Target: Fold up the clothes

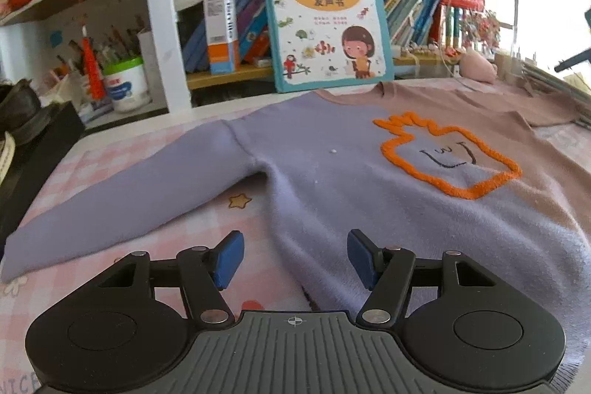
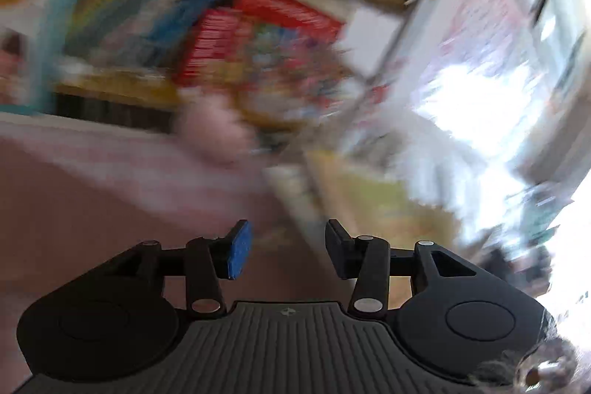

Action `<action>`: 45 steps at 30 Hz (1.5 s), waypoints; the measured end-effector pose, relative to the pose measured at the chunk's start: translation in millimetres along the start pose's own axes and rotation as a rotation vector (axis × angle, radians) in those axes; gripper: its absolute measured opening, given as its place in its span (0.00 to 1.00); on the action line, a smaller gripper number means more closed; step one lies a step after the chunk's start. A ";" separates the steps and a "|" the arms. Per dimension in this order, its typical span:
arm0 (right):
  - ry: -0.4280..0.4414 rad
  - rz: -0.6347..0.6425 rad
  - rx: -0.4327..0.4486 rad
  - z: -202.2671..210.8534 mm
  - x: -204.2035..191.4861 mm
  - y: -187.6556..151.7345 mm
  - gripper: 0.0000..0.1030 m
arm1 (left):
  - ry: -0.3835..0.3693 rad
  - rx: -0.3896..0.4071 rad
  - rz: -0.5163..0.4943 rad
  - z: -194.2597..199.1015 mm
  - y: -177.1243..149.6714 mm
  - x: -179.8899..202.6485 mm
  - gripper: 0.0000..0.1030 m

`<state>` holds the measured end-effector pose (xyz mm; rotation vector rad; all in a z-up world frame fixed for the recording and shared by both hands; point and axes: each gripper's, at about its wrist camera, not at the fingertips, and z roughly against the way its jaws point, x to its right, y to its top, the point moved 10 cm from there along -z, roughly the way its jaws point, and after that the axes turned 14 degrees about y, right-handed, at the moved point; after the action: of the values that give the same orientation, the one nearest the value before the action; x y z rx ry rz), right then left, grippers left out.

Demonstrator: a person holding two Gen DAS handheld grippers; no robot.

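A sweater (image 1: pixel 332 172), lilac on the left half and dusty pink on the right, lies flat on the table with an orange outlined figure (image 1: pixel 447 154) on its chest. Its lilac sleeve (image 1: pixel 122 205) stretches out to the left. My left gripper (image 1: pixel 294 257) hovers open over the sweater's lower hem, nothing between its blue pads. The right wrist view is heavily blurred; my right gripper (image 2: pixel 289 248) stands open with nothing between its pads, above the pink part of the sweater (image 2: pixel 92 209).
A pink checked cloth (image 1: pixel 147 150) covers the table. Behind stands a shelf of books (image 1: pixel 229 28), with a picture book (image 1: pixel 325 21) leaning against it. A pen pot (image 1: pixel 125 84) and a black box (image 1: pixel 40 150) sit at the left. A stack of books (image 2: pixel 369 194) lies right of the sweater.
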<state>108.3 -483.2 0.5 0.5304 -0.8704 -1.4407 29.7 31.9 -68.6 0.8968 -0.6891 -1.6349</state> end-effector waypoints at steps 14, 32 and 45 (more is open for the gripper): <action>0.622 -0.135 -0.180 110.0 -147.0 -133.5 0.46 | -0.080 -0.168 0.169 23.6 -27.5 -12.5 0.52; 0.659 -0.229 -0.092 118.6 -148.3 -150.7 0.37 | -0.246 -0.269 0.279 49.3 -37.8 22.7 0.41; 0.689 -0.275 -0.077 123.4 -146.9 -157.0 0.11 | -0.176 -0.303 0.332 46.8 -45.6 -1.1 0.07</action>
<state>-73.0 -331.9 -75.0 1.0376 -0.1955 -1.3864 -33.7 43.3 -79.9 0.3992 -0.6486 -1.4768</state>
